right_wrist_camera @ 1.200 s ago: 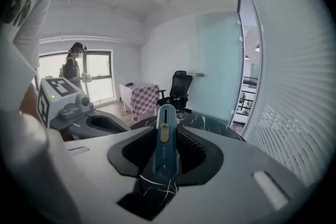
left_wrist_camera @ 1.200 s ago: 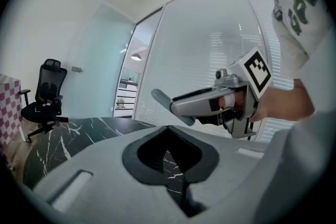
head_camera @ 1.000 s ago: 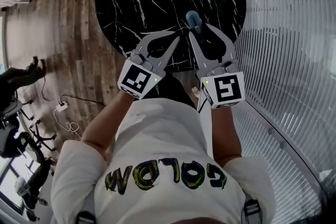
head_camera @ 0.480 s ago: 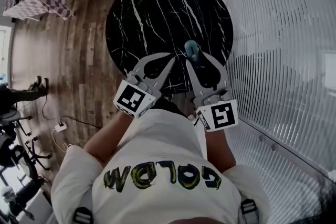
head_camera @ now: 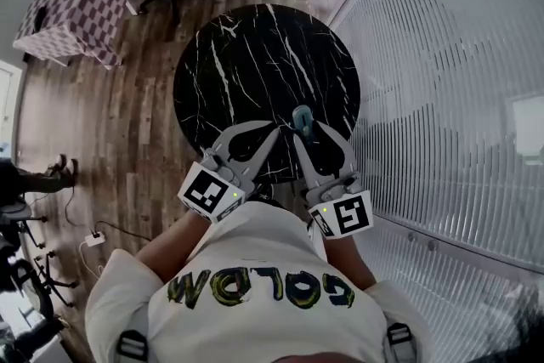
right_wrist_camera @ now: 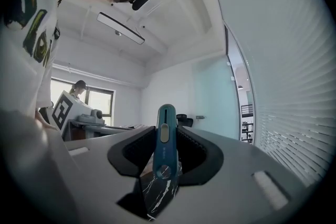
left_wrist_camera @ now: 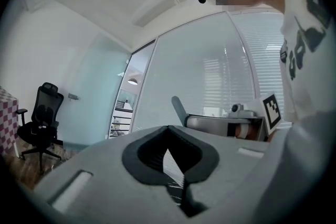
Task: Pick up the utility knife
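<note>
Overhead first: from the head view we see both grippers held out side by side over the near edge of a round black table [head_camera: 255, 55]. The left gripper [head_camera: 273, 128] has its jaws pinched together at the tips, with nothing in them. The right gripper [head_camera: 303, 132] is clamped on the knife [head_camera: 303, 120], whose teal end pokes out past the jaw tips. Only this view gives us the wooden floor [head_camera: 127, 115], the checked table [head_camera: 72, 13] and the slatted wall [head_camera: 442, 98].

Next, the left gripper view shows its own gripper [left_wrist_camera: 168, 131] with the jaws meeting at the far end around an empty hollow. What it adds is a side look at the right gripper [left_wrist_camera: 226, 123], just beside it, with the knife [left_wrist_camera: 179, 108] slanting out of its front. A chair [left_wrist_camera: 44, 113] stands far off.

Last, the right gripper view looks straight at the grip: the knife [right_wrist_camera: 166, 118] stands upright between the jaws of its gripper [right_wrist_camera: 164, 136], both pads pressing its sides, the slider facing us and the top clearing the tips. Marble shows below through the gap.
</note>
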A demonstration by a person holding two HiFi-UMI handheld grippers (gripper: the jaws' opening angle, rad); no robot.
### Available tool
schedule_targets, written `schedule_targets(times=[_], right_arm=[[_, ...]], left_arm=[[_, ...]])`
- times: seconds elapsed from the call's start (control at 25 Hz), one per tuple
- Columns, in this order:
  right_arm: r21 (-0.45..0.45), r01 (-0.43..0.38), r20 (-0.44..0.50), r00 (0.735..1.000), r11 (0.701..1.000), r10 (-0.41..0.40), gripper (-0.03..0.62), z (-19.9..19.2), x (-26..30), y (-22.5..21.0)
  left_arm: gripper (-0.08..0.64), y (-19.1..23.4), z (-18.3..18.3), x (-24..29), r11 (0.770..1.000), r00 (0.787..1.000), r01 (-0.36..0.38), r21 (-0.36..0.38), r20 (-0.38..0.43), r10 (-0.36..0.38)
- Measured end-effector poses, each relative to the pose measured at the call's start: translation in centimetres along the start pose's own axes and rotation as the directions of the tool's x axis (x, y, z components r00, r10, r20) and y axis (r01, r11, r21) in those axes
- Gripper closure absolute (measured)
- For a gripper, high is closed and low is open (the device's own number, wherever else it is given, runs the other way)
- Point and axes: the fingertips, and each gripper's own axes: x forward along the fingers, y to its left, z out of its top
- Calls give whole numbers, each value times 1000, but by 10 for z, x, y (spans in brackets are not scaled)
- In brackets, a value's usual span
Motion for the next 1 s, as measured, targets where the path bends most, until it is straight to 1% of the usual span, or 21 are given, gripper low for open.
schedule_targets(times=[0.2,0.48,0.76,1.0], right_arm=[[-9,-23,38,999,1000,24,462,14,-9,9],[3,-21,60,998,1000,21,462,21,-15,16],[-36,-42,67,997,998,44,462,30,-14,23],[-32,-37,74,996,999,40,463,29,-14,19]], left_arm=[[557,-13,13,-4,1000,1000,20,9,18,-20],[557,-21,25,-12,999,999,38,21,31,-38],[557,-17,37,-14,1000,998,24,18,52,-25],[557,-17,37,-12,1000,998,20,16,59,-21]])
